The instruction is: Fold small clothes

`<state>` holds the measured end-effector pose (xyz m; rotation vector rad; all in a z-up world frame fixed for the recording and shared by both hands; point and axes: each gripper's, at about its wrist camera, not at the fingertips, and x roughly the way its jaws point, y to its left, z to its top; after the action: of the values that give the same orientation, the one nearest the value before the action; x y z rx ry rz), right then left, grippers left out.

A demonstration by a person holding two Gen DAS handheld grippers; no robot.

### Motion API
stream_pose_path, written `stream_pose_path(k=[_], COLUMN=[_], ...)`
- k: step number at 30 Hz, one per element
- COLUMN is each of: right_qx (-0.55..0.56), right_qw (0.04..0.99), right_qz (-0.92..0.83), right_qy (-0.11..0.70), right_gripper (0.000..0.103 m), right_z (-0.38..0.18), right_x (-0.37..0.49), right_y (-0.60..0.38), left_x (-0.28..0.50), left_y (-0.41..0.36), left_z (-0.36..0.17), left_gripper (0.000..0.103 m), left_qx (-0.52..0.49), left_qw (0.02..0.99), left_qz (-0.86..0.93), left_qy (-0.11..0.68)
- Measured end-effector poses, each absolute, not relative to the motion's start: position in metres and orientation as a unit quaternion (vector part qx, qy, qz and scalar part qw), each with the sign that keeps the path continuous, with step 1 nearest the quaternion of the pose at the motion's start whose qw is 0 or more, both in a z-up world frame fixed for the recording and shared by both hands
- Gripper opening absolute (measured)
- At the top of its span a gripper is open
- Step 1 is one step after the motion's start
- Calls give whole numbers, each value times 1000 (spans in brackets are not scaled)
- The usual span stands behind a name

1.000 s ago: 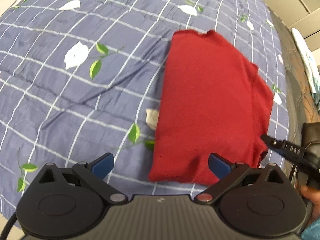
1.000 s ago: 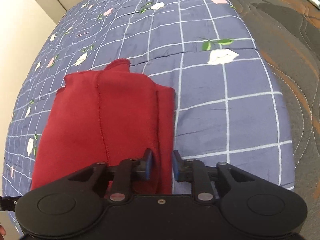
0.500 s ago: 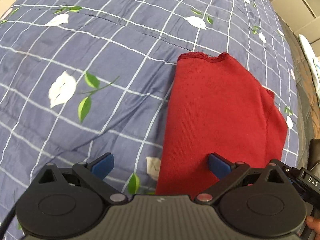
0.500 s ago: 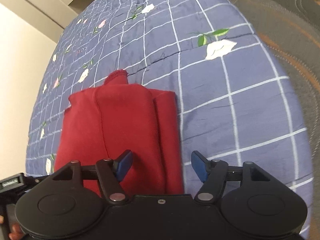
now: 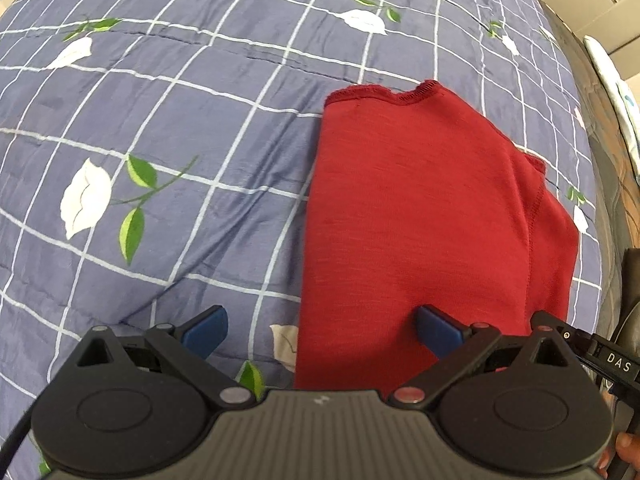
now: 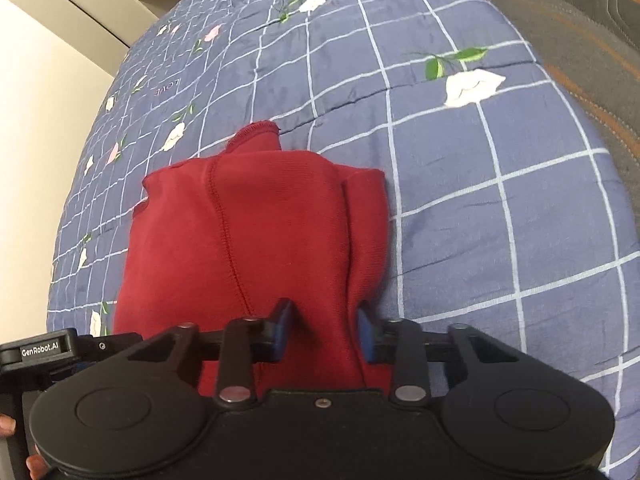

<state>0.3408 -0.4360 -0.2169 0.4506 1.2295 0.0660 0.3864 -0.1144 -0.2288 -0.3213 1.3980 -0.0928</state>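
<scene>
Folded red garment flat on checked quilt; right gripper just closed, pinching its near fold; left gripper wide open, empty. Right view only: "LOVE", "GenRobot.AI"; left view: "DAS"

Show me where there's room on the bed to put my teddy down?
The blanket lies bare left of the red top in the left wrist view, and bare on its other side in the right wrist view. It is crowded at the top's near edge: the right gripper pinches a fold there, and the left gripper stands open over it.
</scene>
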Motion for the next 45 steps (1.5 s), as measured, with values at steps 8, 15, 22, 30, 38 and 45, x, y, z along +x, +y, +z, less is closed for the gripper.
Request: stream_pose_path(k=[8,15,22,30,38,45], right_qx=[202,220,207,208,214,201], right_qw=[797,795,813,829,830,824], right_qz=[13,-7,3,22,52,75], right_qy=[569,566,545,518,512,524], right_gripper=[21,19,12,12,12,12], right_z=[-219,-215,-186,-149,-138,-146], right_x=[337,336,330,324,332,337], right_y=[-431,-431,-415,-376,-315,-257], left_x=[393,396,392,390,388,376], left_y=[-127,-133,-137,-115,-49,2], left_z=[-230,-221,-193,-138,-114,-127], left_gripper=[98,61,24,23,23,23], left_qx=[-138,-147,-112,-82,-70,-67], left_qw=[748,743,760,785,797,794], left_qz=[-75,-94,-118,-142,-118,-101], left_qy=[645,646,630,597,588,596])
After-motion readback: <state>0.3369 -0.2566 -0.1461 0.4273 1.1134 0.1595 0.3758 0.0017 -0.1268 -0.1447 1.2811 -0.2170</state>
